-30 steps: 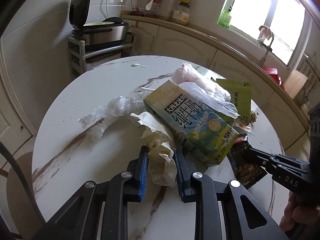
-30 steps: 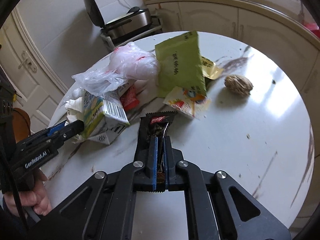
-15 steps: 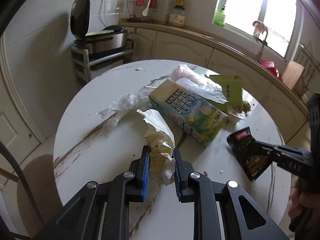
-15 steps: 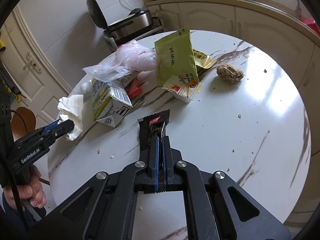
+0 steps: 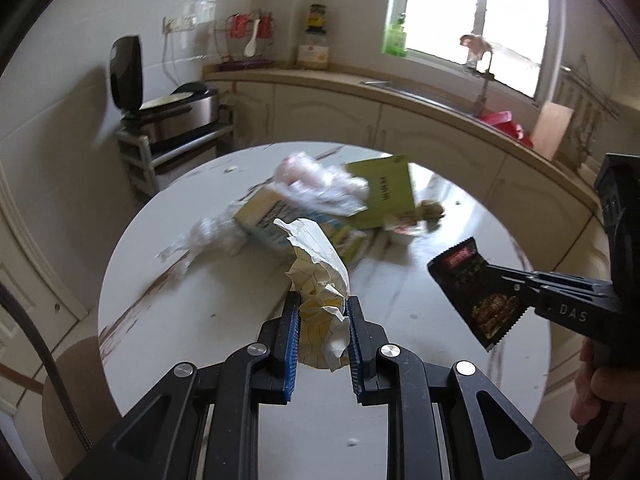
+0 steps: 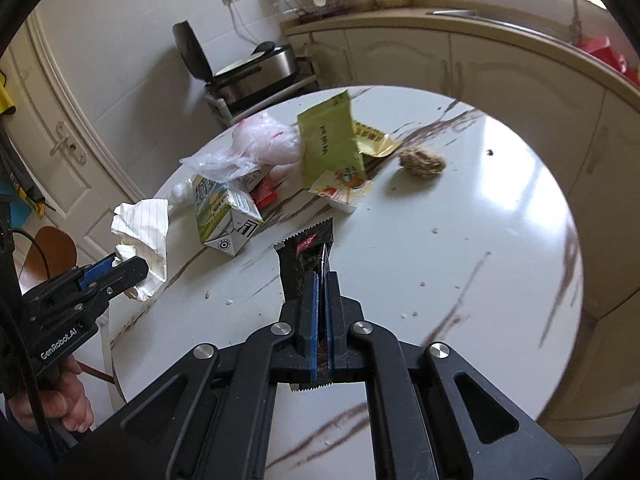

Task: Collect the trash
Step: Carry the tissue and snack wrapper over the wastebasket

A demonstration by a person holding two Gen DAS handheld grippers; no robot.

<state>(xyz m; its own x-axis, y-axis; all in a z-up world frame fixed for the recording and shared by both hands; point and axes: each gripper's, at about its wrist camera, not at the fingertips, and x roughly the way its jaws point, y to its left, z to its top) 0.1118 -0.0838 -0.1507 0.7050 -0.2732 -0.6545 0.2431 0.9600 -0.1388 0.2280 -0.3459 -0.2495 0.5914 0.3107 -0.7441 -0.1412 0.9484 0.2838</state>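
My left gripper (image 5: pixel 320 312) is shut on a crumpled sheet of lined paper (image 5: pixel 318 268) and holds it above the round white table (image 5: pixel 224 340). It also shows in the right wrist view (image 6: pixel 144 232). My right gripper (image 6: pixel 320 280) is shut on a black snack wrapper (image 6: pixel 306 256), held above the table; the wrapper shows in the left wrist view (image 5: pixel 472 288). On the table lie a milk carton (image 6: pixel 220 208), a clear plastic bag (image 6: pixel 248 148), a green packet (image 6: pixel 328 140), a yellow wrapper (image 6: pixel 340 188) and a brown lump (image 6: pixel 422 160).
A kitchen counter with cabinets (image 6: pixel 480 56) curves behind the table. An open grill appliance stands on a rack (image 6: pixel 248 76) at the back left. A brown chair seat (image 6: pixel 48 252) is at the table's left. Crumbs dot the table's near side (image 6: pixel 420 284).
Both grippers have lifted up and back from the table with their loads. The paper and the black wrapper are now well above the tabletop, and the trash pile looks farther away.
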